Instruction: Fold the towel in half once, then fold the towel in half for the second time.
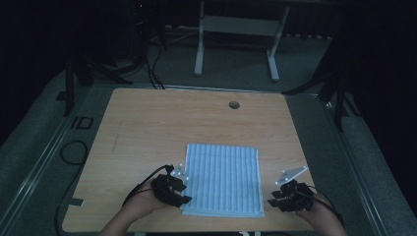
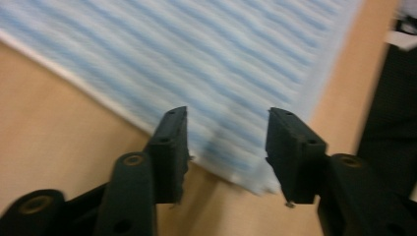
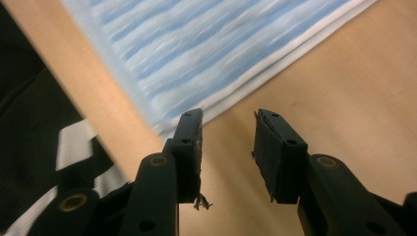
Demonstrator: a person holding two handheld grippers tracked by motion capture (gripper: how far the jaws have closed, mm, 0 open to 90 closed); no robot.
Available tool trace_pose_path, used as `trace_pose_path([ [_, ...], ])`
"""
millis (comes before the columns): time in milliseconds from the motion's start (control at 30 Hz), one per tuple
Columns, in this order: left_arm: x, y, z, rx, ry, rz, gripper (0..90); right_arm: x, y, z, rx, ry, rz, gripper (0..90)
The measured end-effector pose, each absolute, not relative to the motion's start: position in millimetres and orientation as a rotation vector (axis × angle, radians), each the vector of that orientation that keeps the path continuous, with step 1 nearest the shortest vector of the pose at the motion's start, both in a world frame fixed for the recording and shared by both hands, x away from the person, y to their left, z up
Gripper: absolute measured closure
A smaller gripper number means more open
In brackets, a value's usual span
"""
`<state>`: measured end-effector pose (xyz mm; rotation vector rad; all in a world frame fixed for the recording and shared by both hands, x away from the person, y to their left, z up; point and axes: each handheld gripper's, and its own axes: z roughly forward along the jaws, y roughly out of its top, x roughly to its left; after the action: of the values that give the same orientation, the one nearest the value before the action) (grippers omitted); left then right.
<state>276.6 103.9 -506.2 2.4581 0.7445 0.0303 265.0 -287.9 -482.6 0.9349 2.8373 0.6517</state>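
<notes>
A folded blue-and-white striped towel lies flat on the wooden table, near its front edge. My left gripper sits at the towel's near left corner, held by a hand. In the left gripper view its jaws stand apart over a corner of the towel, and the pads do not press on the cloth. My right gripper hovers over bare wood just right of the towel. In the right gripper view it is open with nothing between its jaws, and the towel's edge lies just ahead.
A round cable hole is set in the table's far side. A white frame stand is on the floor behind the table, and black cables lie to its left. Both hands are close to the table's front edge.
</notes>
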Motion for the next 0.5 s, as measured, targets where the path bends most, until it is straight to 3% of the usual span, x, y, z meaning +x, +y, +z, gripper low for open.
trace_pose_path([
  [367,345.0,107.3,-495.9,2.412,0.902,0.165,43.1,324.4,-276.3,-469.6,0.961,2.811,0.627,61.6],
  [400,351.8,107.2,-496.0,2.406,0.911,0.169,42.8,349.4,-271.0,-468.3,0.993,2.799,0.604,59.7],
  [500,370.9,105.8,-499.4,2.409,0.939,0.194,39.8,365.4,-267.3,-469.0,1.017,2.798,0.602,58.1],
])
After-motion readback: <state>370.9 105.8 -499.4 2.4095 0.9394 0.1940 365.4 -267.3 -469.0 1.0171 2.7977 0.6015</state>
